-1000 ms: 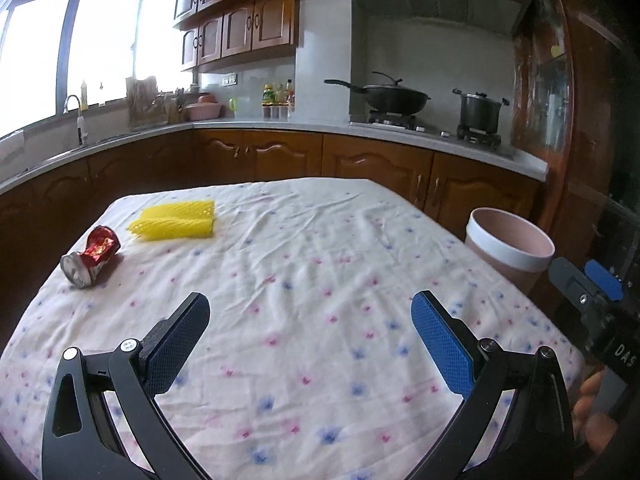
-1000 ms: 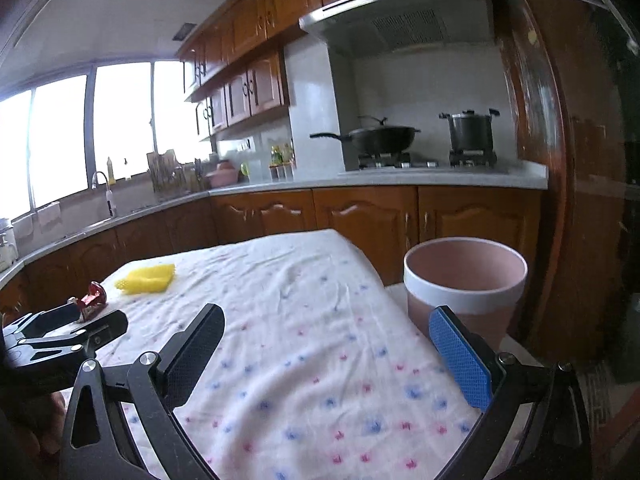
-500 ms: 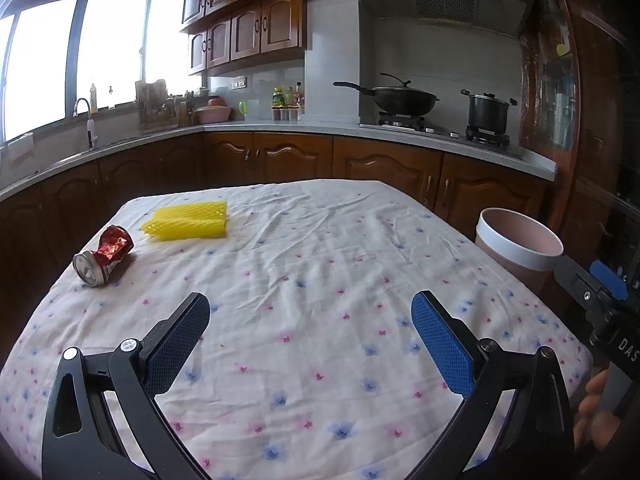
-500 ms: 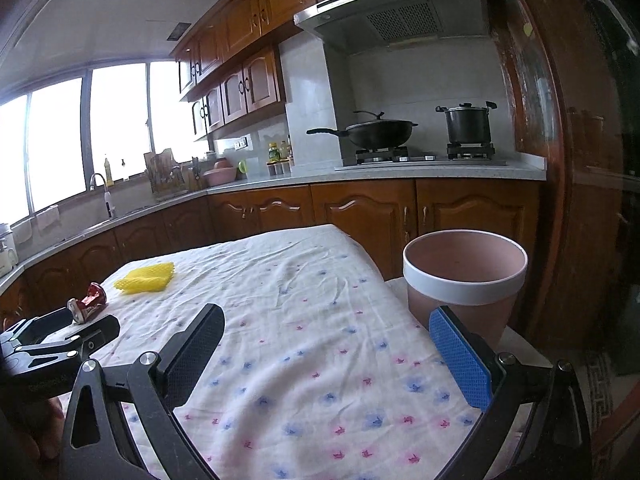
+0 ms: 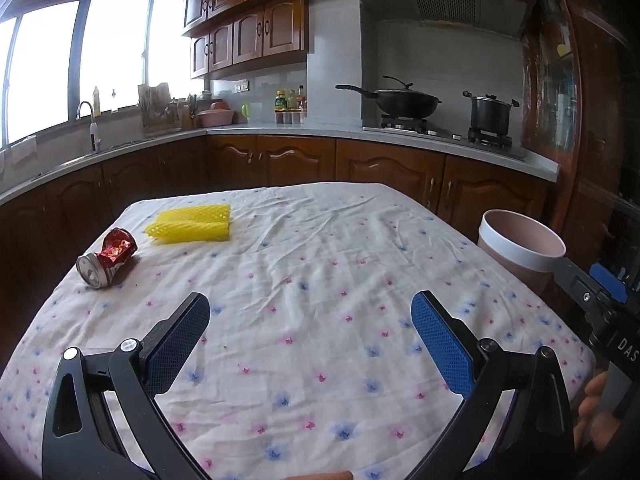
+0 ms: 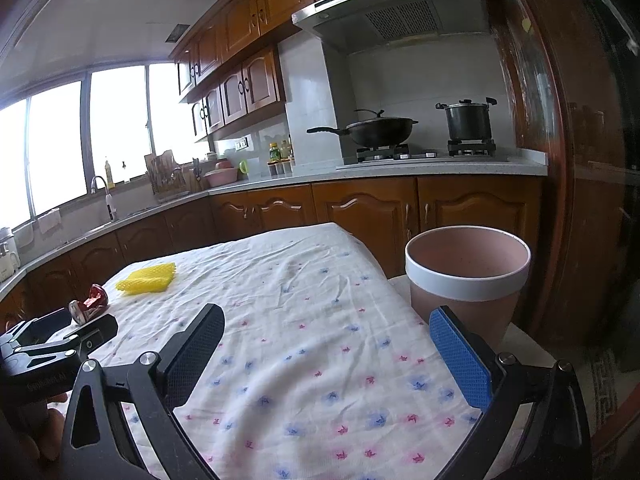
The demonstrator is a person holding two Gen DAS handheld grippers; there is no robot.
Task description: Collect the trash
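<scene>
A crushed red can (image 5: 106, 258) (image 6: 88, 305) lies on its side near the left edge of the floral tablecloth (image 5: 320, 264). Just beyond it rests a yellow foam net (image 5: 192, 224) (image 6: 147, 278). A pink bin with a white rim (image 5: 522, 244) (image 6: 466, 276) stands off the table's right side. My left gripper (image 5: 310, 324) hovers open over the near middle of the cloth, holding nothing. My right gripper (image 6: 326, 340) is open too, near the table's right edge, with the bin just beyond its blue finger.
Dark wood cabinets and a grey countertop (image 5: 280, 130) wrap around behind the table. A wok (image 5: 404, 102) and a pot (image 5: 490, 114) sit on the stove at the back right. A sink tap (image 5: 92, 124) is at the left under the windows.
Both views have tilted upward and pulled back slightly, so the table sits lower in frame. The can, net and bin have not moved on their own. Both grippers stay open.
</scene>
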